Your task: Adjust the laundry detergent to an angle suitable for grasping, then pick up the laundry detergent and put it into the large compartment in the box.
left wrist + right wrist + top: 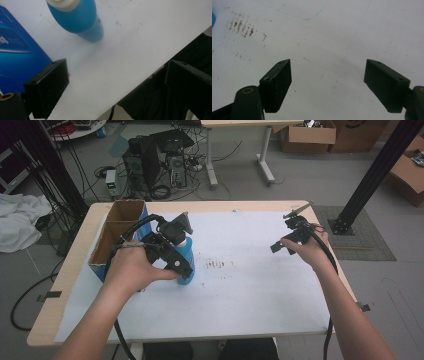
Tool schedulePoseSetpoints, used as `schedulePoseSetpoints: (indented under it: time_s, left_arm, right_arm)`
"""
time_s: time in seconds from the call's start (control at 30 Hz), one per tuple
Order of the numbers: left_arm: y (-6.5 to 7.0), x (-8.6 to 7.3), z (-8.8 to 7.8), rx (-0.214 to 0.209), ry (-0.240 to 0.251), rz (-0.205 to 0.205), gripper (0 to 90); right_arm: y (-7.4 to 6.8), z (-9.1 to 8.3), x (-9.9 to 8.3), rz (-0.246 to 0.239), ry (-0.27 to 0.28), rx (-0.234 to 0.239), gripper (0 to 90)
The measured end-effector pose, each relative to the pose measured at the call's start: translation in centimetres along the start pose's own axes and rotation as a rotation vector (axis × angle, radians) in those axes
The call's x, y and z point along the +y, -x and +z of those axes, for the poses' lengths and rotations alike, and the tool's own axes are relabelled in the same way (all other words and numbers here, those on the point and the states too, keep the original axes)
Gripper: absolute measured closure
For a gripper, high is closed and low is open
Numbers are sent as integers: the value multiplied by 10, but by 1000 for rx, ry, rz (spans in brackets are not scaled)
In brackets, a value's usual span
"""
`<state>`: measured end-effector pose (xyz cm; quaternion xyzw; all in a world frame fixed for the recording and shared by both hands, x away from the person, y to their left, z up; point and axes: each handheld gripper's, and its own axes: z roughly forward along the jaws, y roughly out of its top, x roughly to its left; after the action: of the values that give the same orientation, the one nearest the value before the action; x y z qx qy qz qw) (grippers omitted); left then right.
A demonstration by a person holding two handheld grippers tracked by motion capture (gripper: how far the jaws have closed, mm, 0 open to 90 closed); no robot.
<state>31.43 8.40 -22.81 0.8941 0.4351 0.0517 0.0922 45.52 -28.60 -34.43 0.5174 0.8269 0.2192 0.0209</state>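
Observation:
A blue bottle (187,254) with a white cap stands on the white table sheet (250,285), just right of a cardboard box. My left gripper (177,262) hovers right beside and partly over it. In the left gripper view the bottle (80,20) sits beyond the jaws, which stand wide apart with nothing between them; my left gripper (117,70) is open. My right gripper (284,243) is held above the right side of the table. In the right gripper view it (328,75) is open over the bare sheet.
An open cardboard box (117,227) with a blue printed side (17,55) stands at the table's left edge. Brown smudges (216,265) mark the sheet's middle (242,25). Beyond the table are computer towers (155,162), cables and boxes on the floor.

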Motion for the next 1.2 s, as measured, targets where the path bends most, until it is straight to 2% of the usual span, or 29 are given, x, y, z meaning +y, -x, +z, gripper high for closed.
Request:
schedulePoseSetpoints:
  time_s: [0.4, 0.73, 1.2]
  left_arm:
    - [-3, 2, -4, 7, 0, -5, 61]
    - [-8, 5, -5, 10, 14, -31, 65]
    - [-22, 24, -1, 4, 20, -73, 65]
  right_arm:
    - [2, -1, 1, 3, 9, 4, 226]
    - [0, -2, 2, -4, 16, 1, 226]
    - [0, 0, 4, -8, 12, 5, 226]
